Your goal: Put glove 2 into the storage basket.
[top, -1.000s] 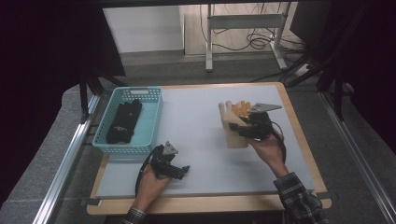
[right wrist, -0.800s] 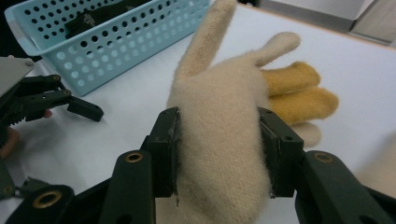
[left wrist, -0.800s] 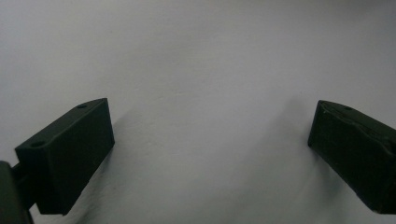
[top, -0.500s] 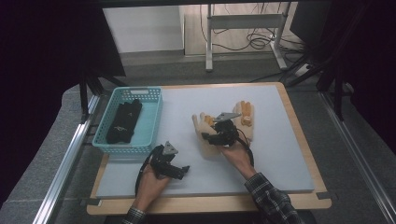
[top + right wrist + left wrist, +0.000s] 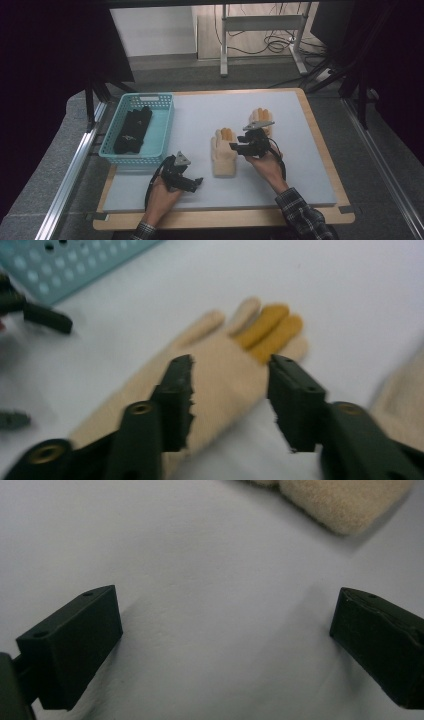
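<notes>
Beige glove (image 5: 215,375) lies between R gripper (image 5: 230,395) jaws, just closing, part-open, no grip; L gripper (image 5: 225,645) wide apart; 2nd glove (image 5: 400,400) cut off.

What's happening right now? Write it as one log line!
right gripper: open, jaws closing over cream glove | left gripper: open, on table

- The high view is evenly lit on the white table mat (image 5: 200,115), while dark curtains at both sides and the upper corners fall nearly black.
- Bright floor behind the table looks washed out.
- The left gripper view is sharp on the mat; soft shadows spread beside its black jaws, and the cream glove (image 5: 345,502) at the top is slightly soft.
- The right gripper view is blurred throughout: cream glove (image 5: 225,375), teal basket (image 5: 75,265).
</notes>
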`<state>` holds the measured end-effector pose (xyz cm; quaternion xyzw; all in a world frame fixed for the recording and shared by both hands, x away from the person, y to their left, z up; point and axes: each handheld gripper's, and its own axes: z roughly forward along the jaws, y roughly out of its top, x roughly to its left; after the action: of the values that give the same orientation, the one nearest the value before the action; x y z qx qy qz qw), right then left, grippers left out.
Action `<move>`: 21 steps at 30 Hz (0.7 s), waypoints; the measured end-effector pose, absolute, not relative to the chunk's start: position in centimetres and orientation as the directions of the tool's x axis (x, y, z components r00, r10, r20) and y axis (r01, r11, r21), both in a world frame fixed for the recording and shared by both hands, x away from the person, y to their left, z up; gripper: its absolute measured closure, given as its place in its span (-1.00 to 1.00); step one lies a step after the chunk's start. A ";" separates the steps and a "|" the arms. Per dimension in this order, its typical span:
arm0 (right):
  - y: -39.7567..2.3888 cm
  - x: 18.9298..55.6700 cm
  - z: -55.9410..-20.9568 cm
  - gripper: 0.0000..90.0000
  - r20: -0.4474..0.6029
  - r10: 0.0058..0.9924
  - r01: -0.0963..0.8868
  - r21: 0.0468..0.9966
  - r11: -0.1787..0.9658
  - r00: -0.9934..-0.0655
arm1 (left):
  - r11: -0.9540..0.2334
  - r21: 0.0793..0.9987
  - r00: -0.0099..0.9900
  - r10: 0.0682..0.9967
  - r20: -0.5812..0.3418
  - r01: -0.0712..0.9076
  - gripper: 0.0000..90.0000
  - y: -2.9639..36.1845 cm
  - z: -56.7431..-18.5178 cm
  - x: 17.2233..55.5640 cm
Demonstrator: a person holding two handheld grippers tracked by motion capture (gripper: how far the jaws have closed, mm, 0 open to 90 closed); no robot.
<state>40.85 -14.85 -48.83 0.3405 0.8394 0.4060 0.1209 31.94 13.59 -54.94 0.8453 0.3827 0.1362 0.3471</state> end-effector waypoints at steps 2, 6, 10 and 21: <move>-15.4 40.6 -49.5 0.39 0.075 0.667 0.480 0.754 0.448 -0.741 | -0.466 0.691 0.670 0.742 -0.035 0.553 -0.99 13.6 -54.9 31.9; -16.2 40.2 -50.6 0.53 0.093 0.666 0.502 0.736 0.455 -0.740 | -0.466 0.691 0.669 0.742 -0.035 0.553 -0.99 13.6 -54.9 31.9; -16.4 39.4 -51.5 0.54 0.095 0.650 0.502 0.721 0.478 -0.754 | -0.466 0.691 0.670 0.742 -0.035 0.552 -0.99 13.6 -54.9 31.9; -15.0 37.4 -52.4 0.45 0.066 0.596 0.451 0.722 0.525 -0.800 | -0.466 0.691 0.670 0.742 -0.035 0.552 -0.99 13.6 -54.9 31.9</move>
<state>37.39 -15.00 -52.40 0.3017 0.8679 0.3830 0.0951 31.93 13.59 -54.94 0.8452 0.3828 0.1365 0.3470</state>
